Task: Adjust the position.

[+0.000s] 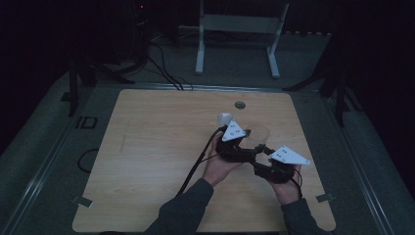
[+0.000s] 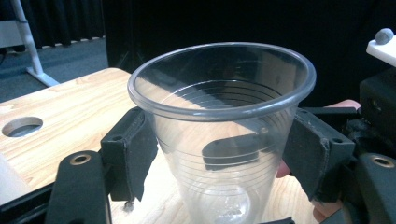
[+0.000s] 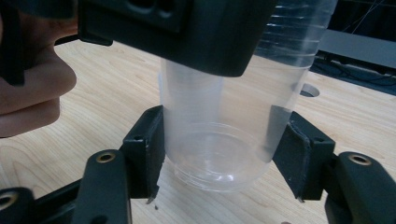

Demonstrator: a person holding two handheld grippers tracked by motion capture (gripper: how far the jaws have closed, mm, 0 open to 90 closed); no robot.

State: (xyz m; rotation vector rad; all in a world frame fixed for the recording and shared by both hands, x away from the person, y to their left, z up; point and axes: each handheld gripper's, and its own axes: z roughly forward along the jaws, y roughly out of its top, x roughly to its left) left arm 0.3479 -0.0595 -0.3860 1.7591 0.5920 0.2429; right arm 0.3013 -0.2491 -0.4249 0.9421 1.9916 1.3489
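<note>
So both grippers are on one clear plastic cup [image 2: 219, 130], which sits upright toward the right half of the wooden table [image 1: 147, 161], a bit in front of the round cable hole [image 1: 239, 105].

The left gripper [image 2: 219, 149] has its pads [image 2: 133, 149] around the cup just under the rim, partly open. They sit right against the wall on both sides, but whether they actually press is hard to call. The right gripper [image 3: 217, 154] brackets the cup lower, near the base, also about half open, with its pads touching the wall or just shy of it.

What could go wrong: that thin wall flexes. If either set squeezes harder, the cup probably buckles or pops out sideways. If the two hands pull in different directions, it likely twists or cracks. And if the lower wall really is a second cup nested inside, which can't be told for sure, a loose grip just drags both along together.
</note>
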